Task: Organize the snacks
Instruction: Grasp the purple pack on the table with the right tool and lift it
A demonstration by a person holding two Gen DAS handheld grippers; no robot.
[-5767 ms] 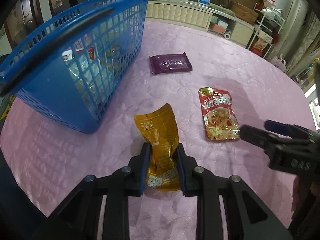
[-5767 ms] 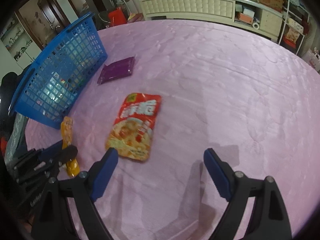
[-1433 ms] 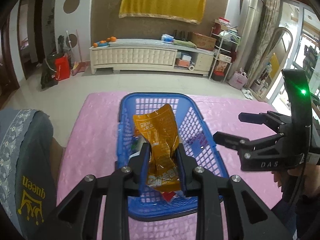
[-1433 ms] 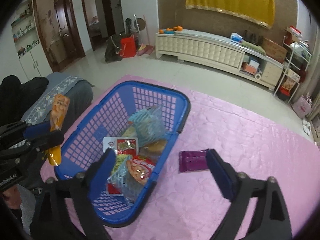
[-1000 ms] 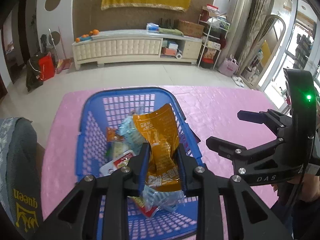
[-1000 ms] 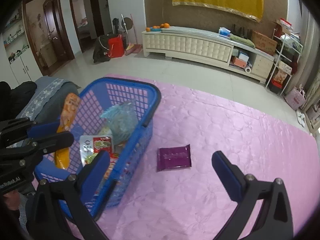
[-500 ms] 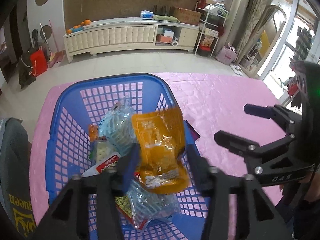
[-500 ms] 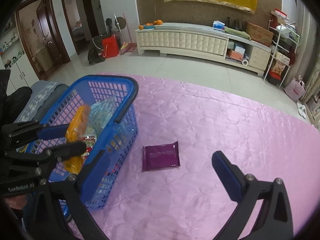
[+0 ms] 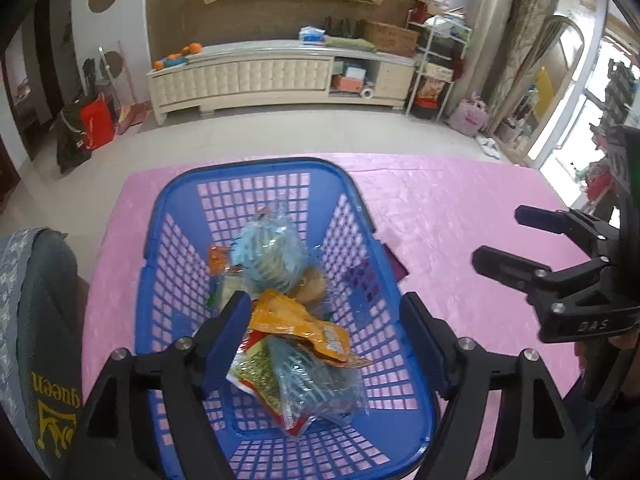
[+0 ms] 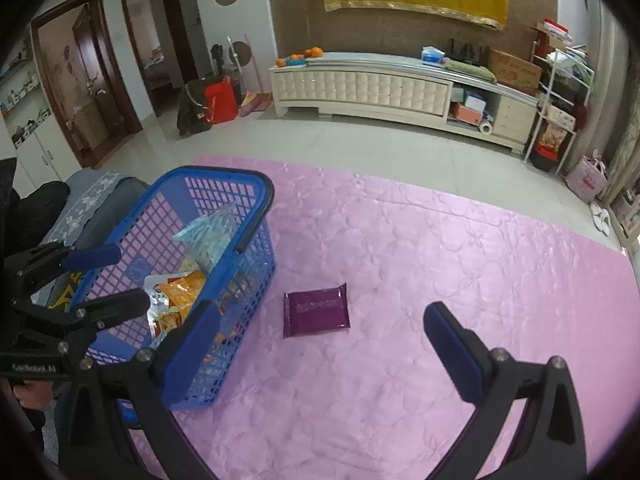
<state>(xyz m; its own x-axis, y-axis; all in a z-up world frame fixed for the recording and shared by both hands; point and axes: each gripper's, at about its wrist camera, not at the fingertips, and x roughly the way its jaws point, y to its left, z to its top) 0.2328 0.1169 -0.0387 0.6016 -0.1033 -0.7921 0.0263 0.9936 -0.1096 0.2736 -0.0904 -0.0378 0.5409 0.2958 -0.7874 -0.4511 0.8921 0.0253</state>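
Left hand-held gripper (image 9: 326, 334) jaws just spread; orange snack pouch (image 9: 298, 326) dropped free onto the pile in blue basket (image 9: 256, 168); right hand-held gripper (image 10: 320, 340) spread, empty; purple packet (image 10: 316, 314) at its 12 o'clock on pink worktop (image 10: 440, 248), likely next.

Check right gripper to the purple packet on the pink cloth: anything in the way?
Nothing visible. The purple packet lies flat on the pink cloth, beside the blue basket and apart from it. The right gripper is open and empty, with bare cloth between it and the packet.
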